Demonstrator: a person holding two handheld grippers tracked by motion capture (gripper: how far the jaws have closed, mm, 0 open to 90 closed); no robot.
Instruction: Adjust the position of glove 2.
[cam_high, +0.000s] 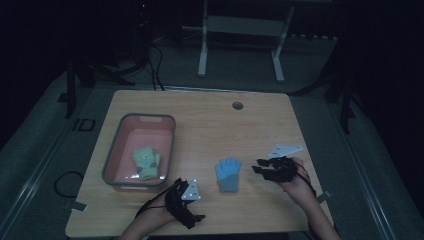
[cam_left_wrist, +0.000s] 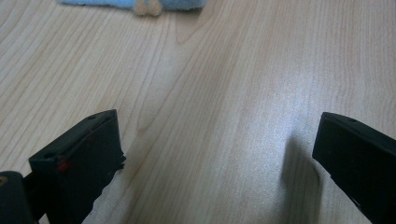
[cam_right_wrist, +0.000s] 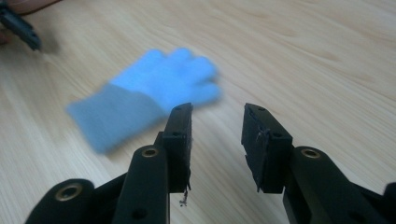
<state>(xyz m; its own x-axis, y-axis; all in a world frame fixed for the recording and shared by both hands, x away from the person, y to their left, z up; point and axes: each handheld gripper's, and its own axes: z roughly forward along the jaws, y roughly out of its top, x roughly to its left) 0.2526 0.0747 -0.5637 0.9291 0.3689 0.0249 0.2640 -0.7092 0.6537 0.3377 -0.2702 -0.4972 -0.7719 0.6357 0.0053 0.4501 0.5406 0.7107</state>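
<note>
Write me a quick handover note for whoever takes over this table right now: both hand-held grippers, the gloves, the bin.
Left hand-held gripper: open, holds nothing, low over the table at the near edge.
Right hand-held gripper: open, holds nothing, pointing at the blue glove from its right, not touching it.
Blue glove: flat on the table between the two grippers.
Green glove: lying in the pink bin.
Done, apparently: one glove binned. Left, likely: pick up the blue glove and bin it too.

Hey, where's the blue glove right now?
In the high view the blue glove lies flat on the wooden table, right of the pink bin and between the two tools.
</note>
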